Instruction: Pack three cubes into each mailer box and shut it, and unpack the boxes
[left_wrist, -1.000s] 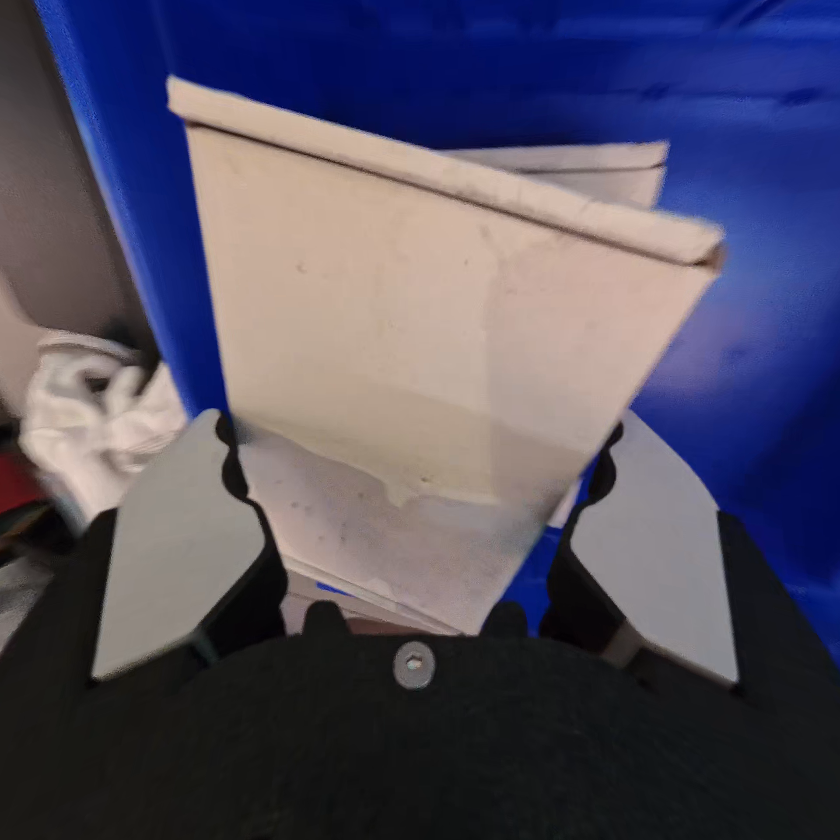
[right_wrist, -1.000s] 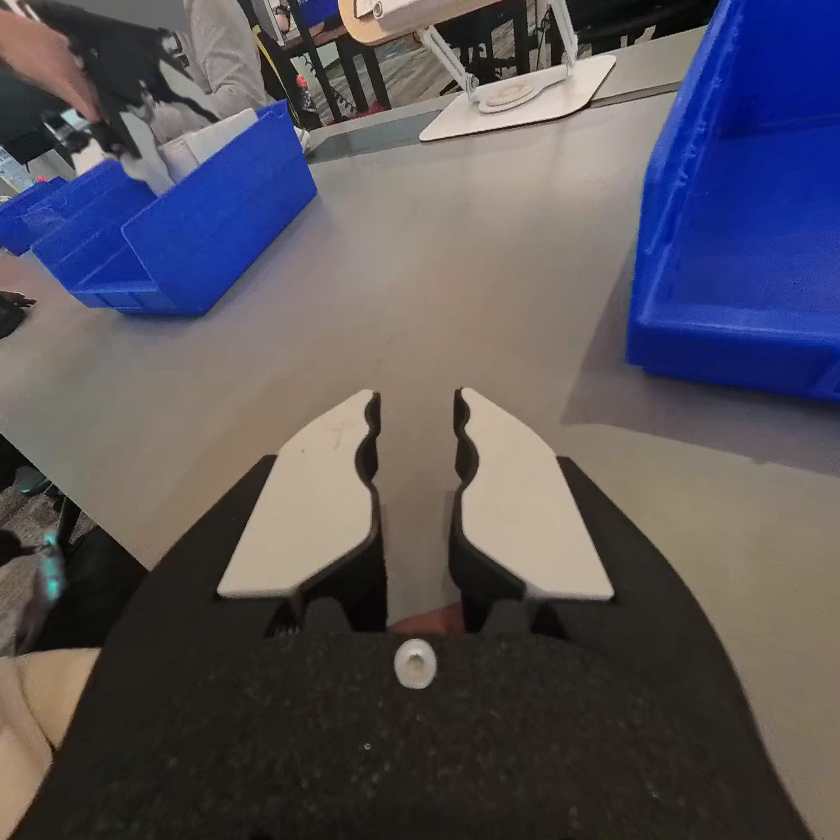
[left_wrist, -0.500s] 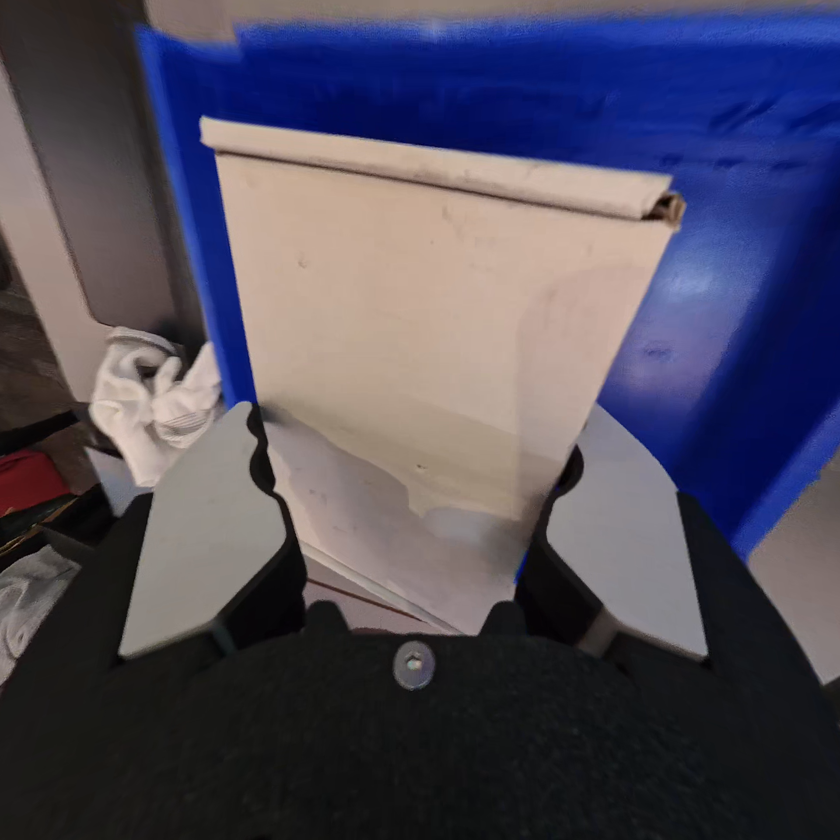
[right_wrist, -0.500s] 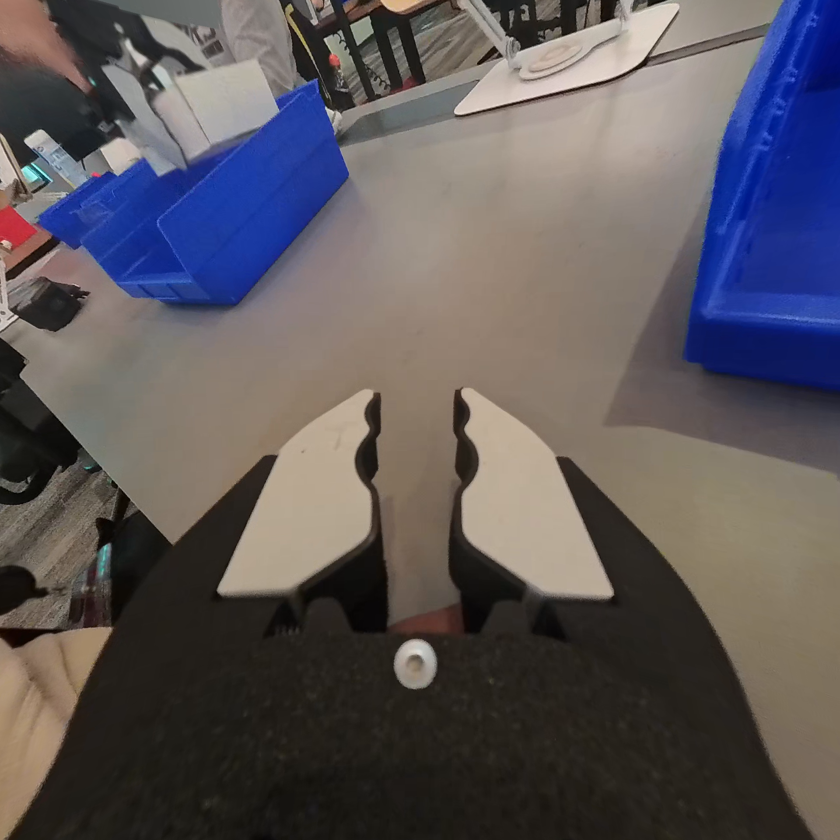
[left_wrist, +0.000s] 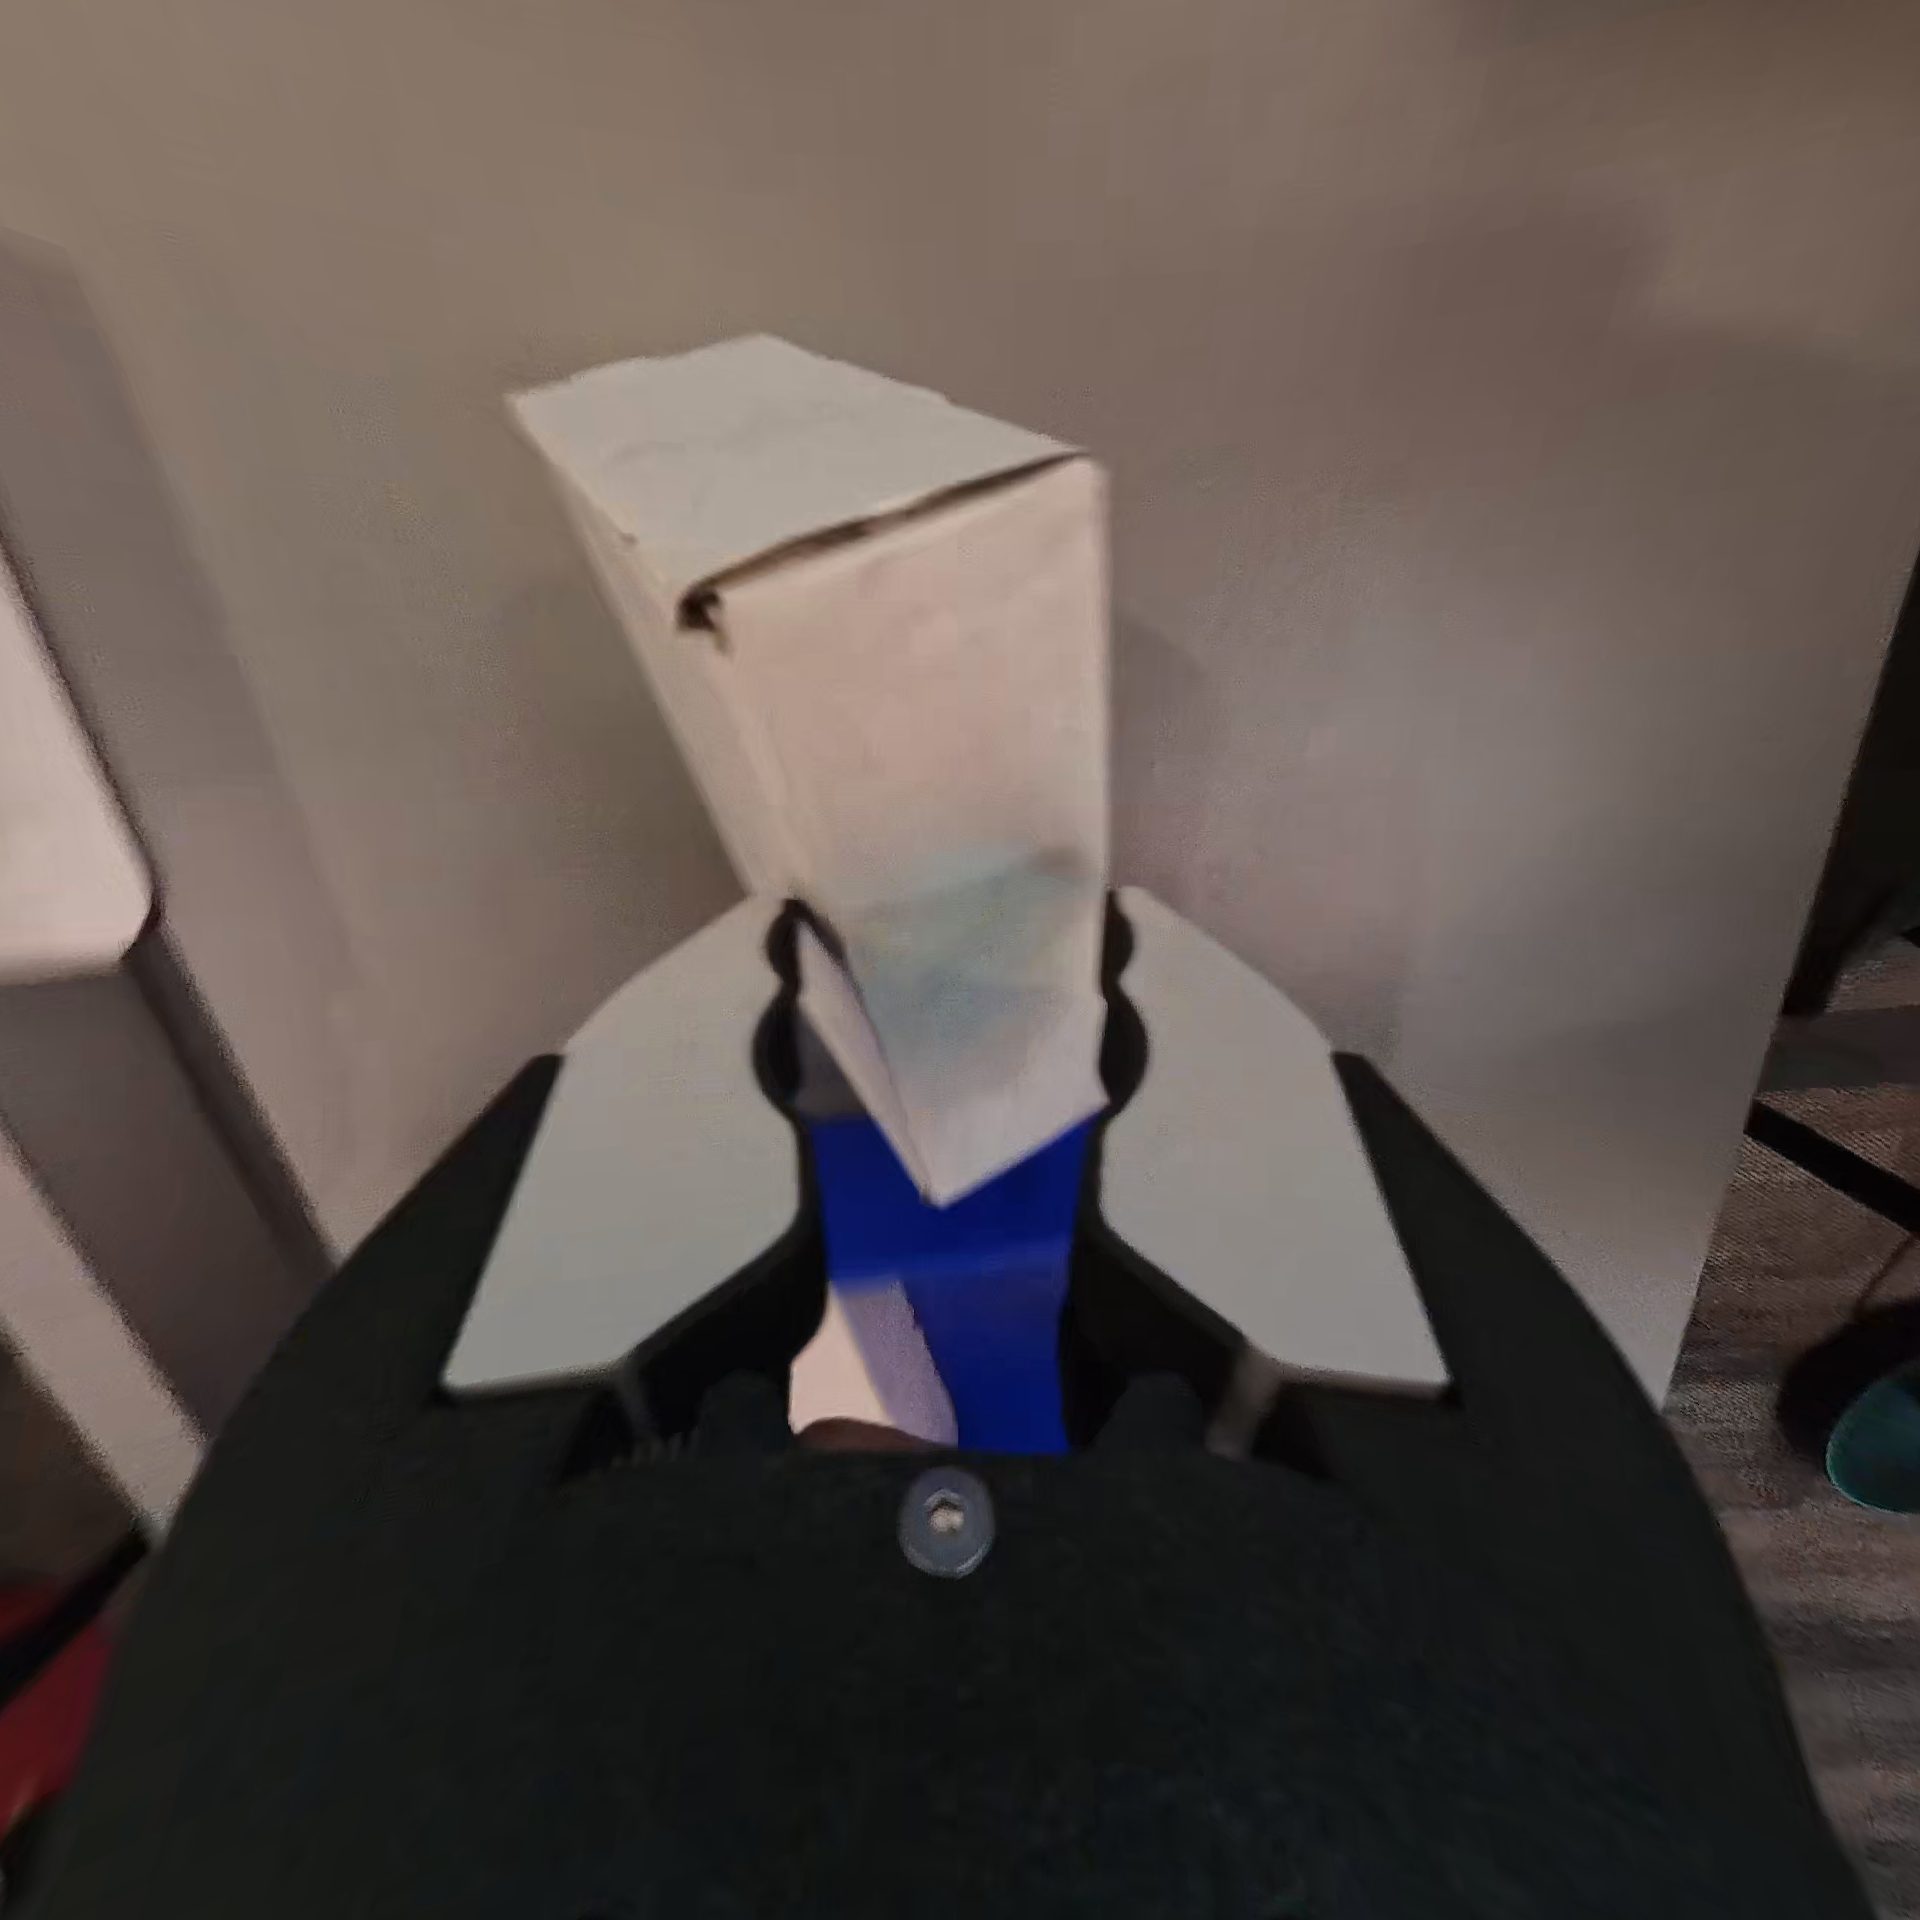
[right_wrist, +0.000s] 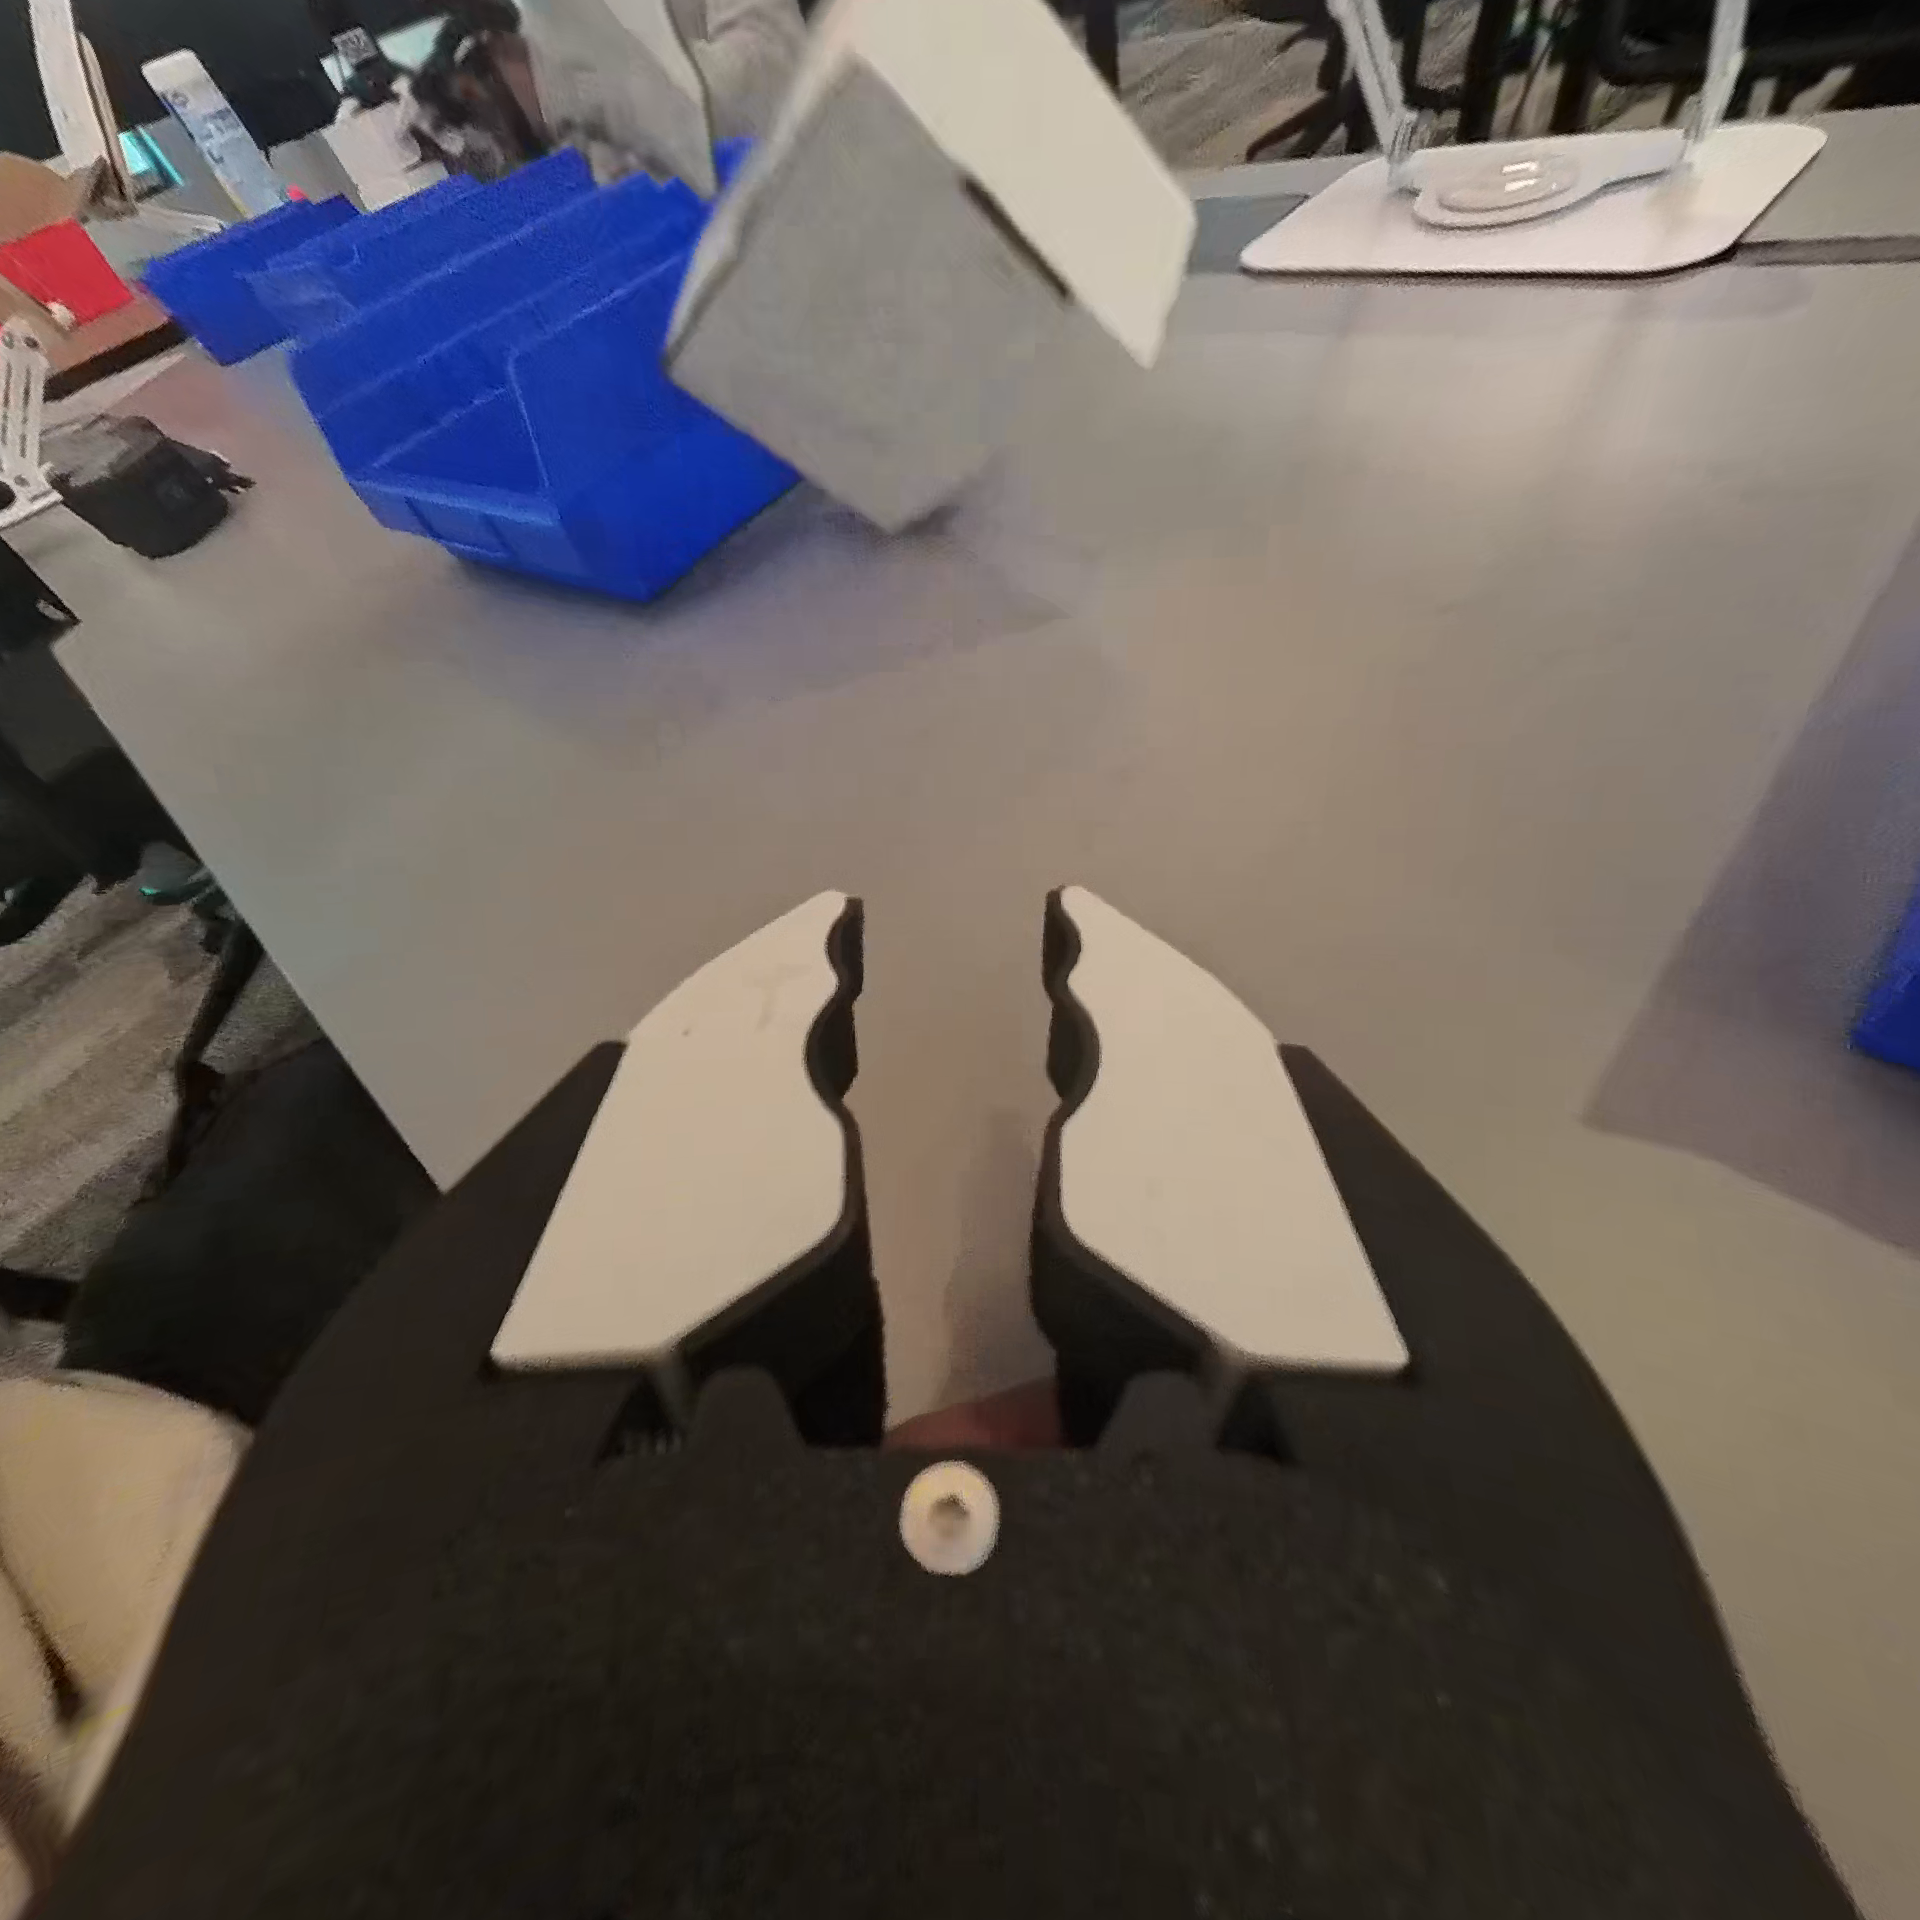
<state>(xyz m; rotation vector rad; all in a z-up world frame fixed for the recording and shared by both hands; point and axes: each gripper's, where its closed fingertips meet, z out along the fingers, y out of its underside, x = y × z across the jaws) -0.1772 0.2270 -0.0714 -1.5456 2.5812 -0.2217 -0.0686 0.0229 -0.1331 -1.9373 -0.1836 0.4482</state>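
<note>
Mailer box (left_wrist: 883, 665), white and closed, is clamped at its near end in the left tool (left_wrist: 951, 997); we see it held in the air, tilted, above the grey worktop (right_wrist: 1299, 675) and just beside the blue bin (right_wrist: 499, 405). The right tool (right_wrist: 951, 987) hovers low over the worktop, its fingers (right_wrist: 717, 1132) slightly apart with nothing between them. We note motion blur in both views.
</note>
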